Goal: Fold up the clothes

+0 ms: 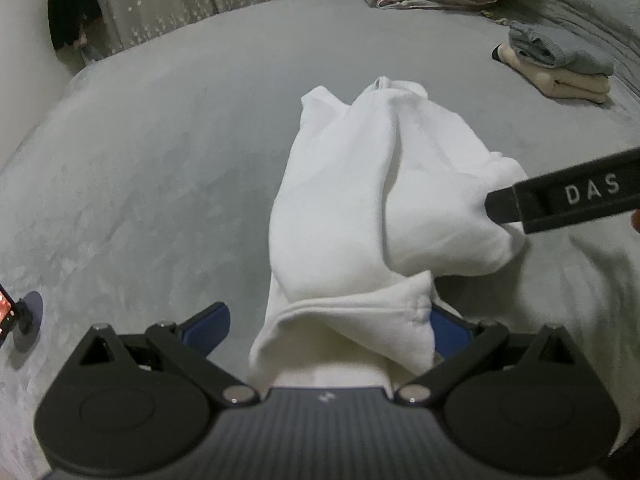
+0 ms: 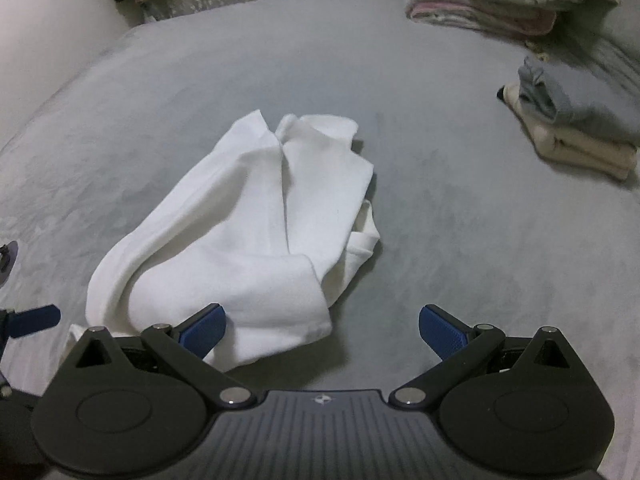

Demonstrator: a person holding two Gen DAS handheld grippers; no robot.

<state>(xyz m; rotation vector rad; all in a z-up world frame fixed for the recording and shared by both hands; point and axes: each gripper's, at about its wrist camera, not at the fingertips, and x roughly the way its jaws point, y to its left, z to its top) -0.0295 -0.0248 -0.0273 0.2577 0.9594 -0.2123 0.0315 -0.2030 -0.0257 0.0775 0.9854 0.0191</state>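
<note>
A partly folded white garment lies mid-frame on the grey bed. The left gripper has its fingers spread wide around the near hem; the right gripper is likewise spread wide, holding nothing. Folded clothes are stacked at upper right.

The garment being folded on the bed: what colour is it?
White; the garment shows best in the right wrist view.
</note>
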